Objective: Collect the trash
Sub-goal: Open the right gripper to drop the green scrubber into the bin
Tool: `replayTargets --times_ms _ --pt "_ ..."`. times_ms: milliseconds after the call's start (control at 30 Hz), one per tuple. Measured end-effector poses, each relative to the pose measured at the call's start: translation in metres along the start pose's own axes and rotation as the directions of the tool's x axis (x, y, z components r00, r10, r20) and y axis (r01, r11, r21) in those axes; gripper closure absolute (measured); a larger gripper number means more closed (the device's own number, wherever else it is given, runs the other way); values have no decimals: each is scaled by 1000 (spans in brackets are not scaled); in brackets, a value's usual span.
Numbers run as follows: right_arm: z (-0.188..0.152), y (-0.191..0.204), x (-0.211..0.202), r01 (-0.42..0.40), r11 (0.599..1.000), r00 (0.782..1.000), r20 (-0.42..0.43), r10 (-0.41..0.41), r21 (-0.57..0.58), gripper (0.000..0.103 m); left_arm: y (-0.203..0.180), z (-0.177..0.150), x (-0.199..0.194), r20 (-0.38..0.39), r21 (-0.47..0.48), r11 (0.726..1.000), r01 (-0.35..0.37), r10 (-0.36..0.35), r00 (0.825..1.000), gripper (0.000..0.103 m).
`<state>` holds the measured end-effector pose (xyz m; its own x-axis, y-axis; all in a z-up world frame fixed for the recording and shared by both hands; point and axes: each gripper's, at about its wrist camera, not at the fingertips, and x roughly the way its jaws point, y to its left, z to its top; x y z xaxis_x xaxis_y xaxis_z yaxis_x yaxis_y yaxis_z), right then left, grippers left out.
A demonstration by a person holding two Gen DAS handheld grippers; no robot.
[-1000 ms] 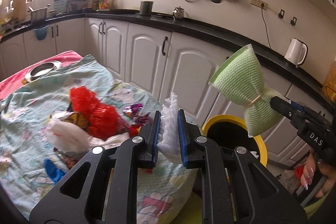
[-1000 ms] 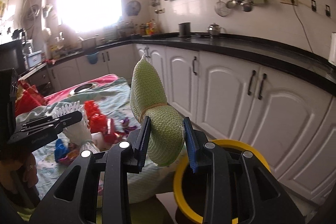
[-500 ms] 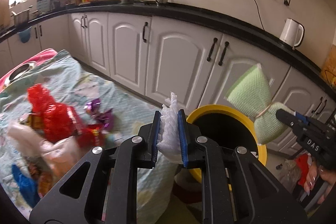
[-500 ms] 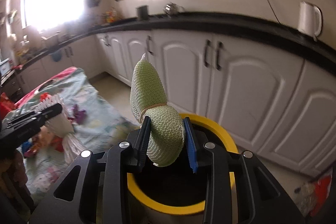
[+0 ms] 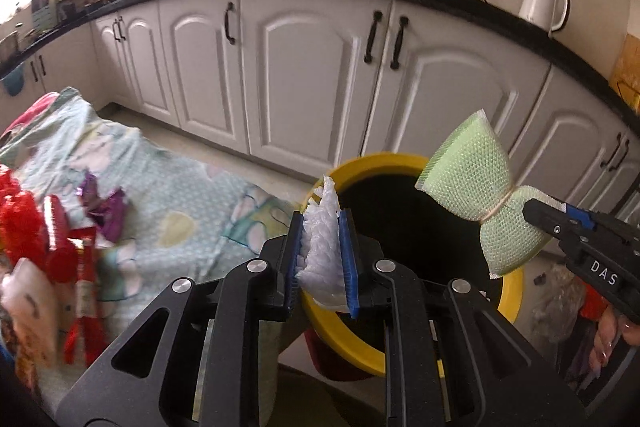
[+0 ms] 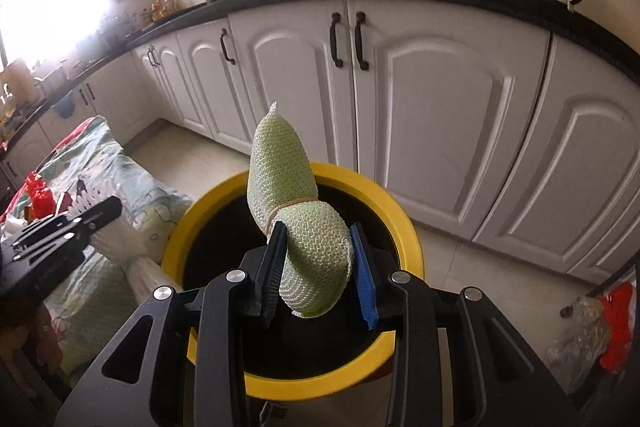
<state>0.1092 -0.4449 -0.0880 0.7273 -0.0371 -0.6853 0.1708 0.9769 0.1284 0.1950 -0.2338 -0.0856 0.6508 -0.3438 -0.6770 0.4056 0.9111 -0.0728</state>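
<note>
Hiding bin [image 6: 404, 227] depths: green mesh [image 6: 308, 243].

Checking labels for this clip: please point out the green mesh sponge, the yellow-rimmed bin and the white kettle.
green mesh sponge [image 6: 316, 247]: right wrist view, lower lobe between the fingers.
yellow-rimmed bin [image 6: 404, 223]: right wrist view, right side of the yellow rim.
white kettle [image 5: 540, 1]: left wrist view, middle of its body.
</note>
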Motion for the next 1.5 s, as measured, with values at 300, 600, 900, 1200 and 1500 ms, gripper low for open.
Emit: replayTargets --times_ms 300,600,900,1200,1500 --pt "-4 -5 16 5 1000 999 -46 -4 28 70 -8 -6 22 -61 5 1000 27 -27 998 89" --pt "-2 -14 16 41 997 999 -31 -39 67 53 -4 -6 17 -64 -37 998 41 -44 997 41" --pt "7 -2 -4 28 998 999 36 -30 50 43 18 -2 -20 3 -123 992 35 -35 999 11" --pt "19 31 -42 -19 999 990 138 22 -26 35 35 0 -62 75 -137 991 1 9 997 11" --pt "26 68 -74 -77 993 976 195 92 -87 29 60 -3 -96 143 -180 983 -25 52 988 11"
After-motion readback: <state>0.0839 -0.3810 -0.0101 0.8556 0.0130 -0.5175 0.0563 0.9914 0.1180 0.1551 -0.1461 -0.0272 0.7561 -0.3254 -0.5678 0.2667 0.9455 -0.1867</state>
